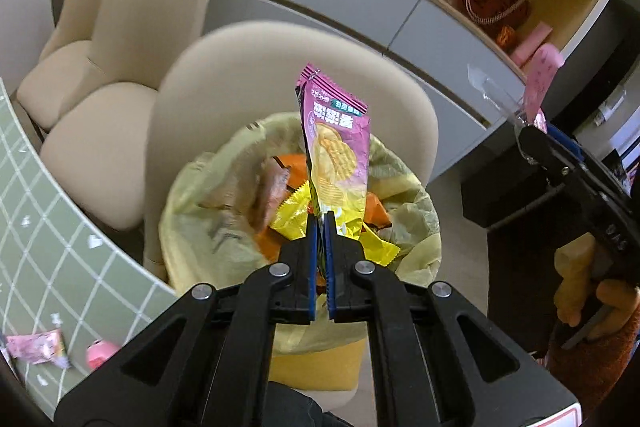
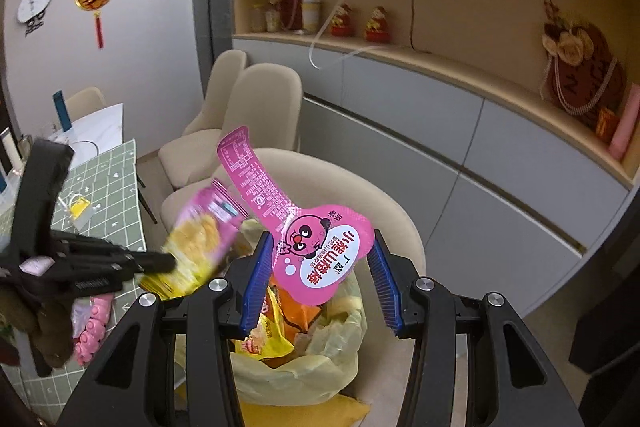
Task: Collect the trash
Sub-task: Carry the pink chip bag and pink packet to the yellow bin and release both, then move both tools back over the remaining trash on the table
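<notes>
My left gripper [image 1: 320, 217] is shut on a purple chip packet [image 1: 338, 147] and holds it upright over the yellow-lined trash bin [image 1: 192, 211], which holds several wrappers. The same packet [image 2: 204, 235] and left gripper [image 2: 170, 261] show blurred in the right wrist view. My right gripper [image 2: 320, 259] stands with jaws wide apart above the bin [image 2: 336, 359]; a pink cartoon snack wrapper [image 2: 320, 251] sits between its blue pads [image 2: 256, 279], touching both inner edges. In the left wrist view the right gripper [image 1: 524, 131] is at the right with the pink wrapper [image 1: 540, 83].
A green checked table [image 1: 60, 267] at left carries a pink wrapper [image 1: 36, 347] and a pink round item [image 1: 100, 355]. Beige chairs [image 1: 280, 87] stand behind the bin. Grey cabinets and shelves [image 2: 440, 107] run along the wall. Pink toy pieces [image 2: 90, 331] lie on the table edge.
</notes>
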Demonstrator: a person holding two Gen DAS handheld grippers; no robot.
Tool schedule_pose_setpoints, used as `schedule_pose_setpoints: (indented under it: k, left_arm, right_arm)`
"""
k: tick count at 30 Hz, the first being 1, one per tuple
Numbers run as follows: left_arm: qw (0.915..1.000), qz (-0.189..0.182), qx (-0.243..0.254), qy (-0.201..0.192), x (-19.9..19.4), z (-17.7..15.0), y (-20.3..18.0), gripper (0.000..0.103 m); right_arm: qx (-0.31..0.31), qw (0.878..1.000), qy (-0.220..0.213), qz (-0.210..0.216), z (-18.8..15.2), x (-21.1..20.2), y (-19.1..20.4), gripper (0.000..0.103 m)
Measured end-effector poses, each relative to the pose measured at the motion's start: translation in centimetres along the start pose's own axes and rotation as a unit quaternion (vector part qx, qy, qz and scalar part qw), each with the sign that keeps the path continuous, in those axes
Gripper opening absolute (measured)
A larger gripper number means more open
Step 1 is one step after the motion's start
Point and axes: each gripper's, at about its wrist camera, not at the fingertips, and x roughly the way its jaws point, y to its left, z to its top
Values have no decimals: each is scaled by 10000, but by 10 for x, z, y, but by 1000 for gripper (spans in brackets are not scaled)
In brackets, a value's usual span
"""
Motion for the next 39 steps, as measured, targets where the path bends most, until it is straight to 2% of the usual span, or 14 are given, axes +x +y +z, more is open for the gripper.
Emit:
schedule_pose_setpoints:
  k: [9,12,23,26,34,39]
  left_arm:
    - [9999,-58,25,118,25,4,-3,4]
    - [9998,-79,-62,142,25,2,2,18]
    - [9993,286,-143,-182,-20,-14,12,27]
    - [9988,372,-132,-298,-33,-26,10,28]
    - [9992,341,-116,-166,-49,-60,5,30]
    - [9994,330,-55,-69,-59,-77,5,31]
  right_arm:
    - [87,9997,230,-34,-8,17,-3,45]
    - [110,9995,302,20,-12,23,-2,45]
    - [69,9970,686,350,-24,56,21,45]
    - [75,9953,860,434,-30,71,26,45]
    - [104,9919,1185,454,-45,97,34,45]
    - [147,9912,1230,456,-51,104,34,45]
